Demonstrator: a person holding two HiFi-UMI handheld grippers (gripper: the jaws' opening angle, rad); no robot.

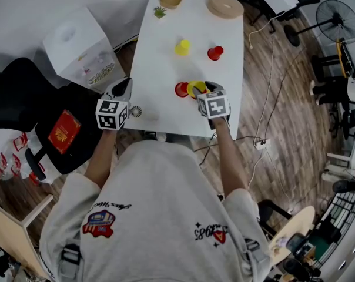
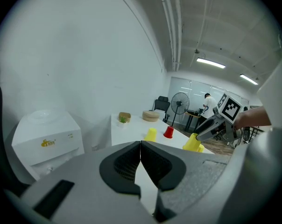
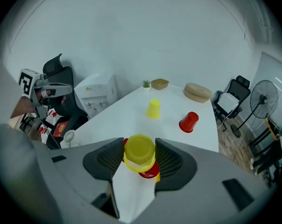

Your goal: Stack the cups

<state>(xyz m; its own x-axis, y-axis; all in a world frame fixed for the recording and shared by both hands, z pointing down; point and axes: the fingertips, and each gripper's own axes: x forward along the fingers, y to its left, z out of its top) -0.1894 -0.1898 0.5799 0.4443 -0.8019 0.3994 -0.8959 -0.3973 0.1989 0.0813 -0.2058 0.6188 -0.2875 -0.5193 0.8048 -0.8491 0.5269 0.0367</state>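
Yellow cup in right claw

Right tool gripped a yellow cup.
Its jaws pressed the upturned cup from both sides, just above a red cup on the white tabletop. Farther off stood a second yellow cup and, beside it, a tilted second red cup. A plant, bowl and round tray sat at the far end.
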